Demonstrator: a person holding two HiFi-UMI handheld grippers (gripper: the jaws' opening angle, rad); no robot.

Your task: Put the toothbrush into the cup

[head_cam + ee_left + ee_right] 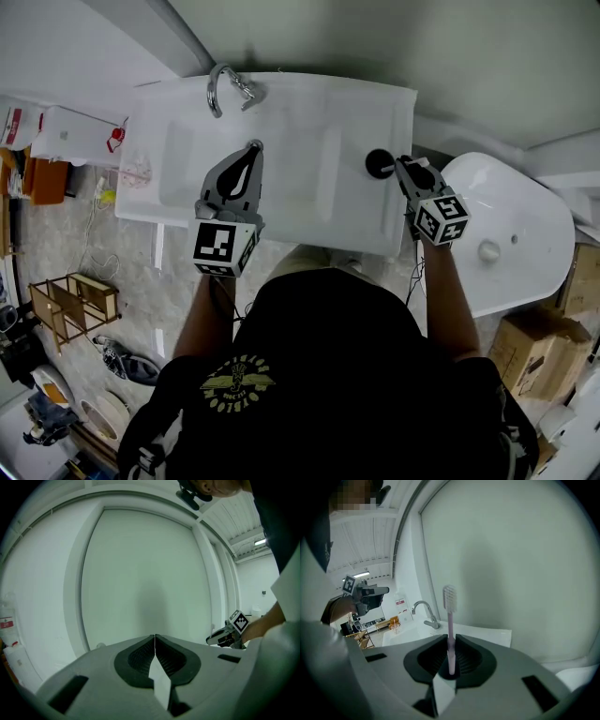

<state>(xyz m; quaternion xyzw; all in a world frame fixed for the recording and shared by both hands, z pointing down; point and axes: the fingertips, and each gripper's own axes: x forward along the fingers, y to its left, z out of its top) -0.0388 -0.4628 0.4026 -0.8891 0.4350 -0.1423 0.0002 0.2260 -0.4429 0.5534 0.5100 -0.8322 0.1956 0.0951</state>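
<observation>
the right gripper (450, 638) has its jaws closed on the thin pink handle of the toothbrush (450, 620), which stands upright between them with its bristle head on top, in front of the plain pale wall (511, 550). the handle's lower end sinks into the dark gap between the jaws, so its tip is hidden. in the head view the right gripper (399, 162) sits over the right side of the white counter (309, 211), and a small dark round thing touches its tip; this looks like the cup (379, 163) seen from above, though its shape is hard to make out. the toothbrush itself is too thin to pick out there. the left gripper (154, 637) has its jaws pressed fully together with nothing between them. it hovers over the middle of the counter, well apart from the cup, left of it and nearer than the faucet (225, 89). only bare wall lies ahead of it in its own view. a white toilet (511, 234) lies to the right, partly cut off by the person's arm. the person's dark shirt hides the near edge of the counter.
</observation>
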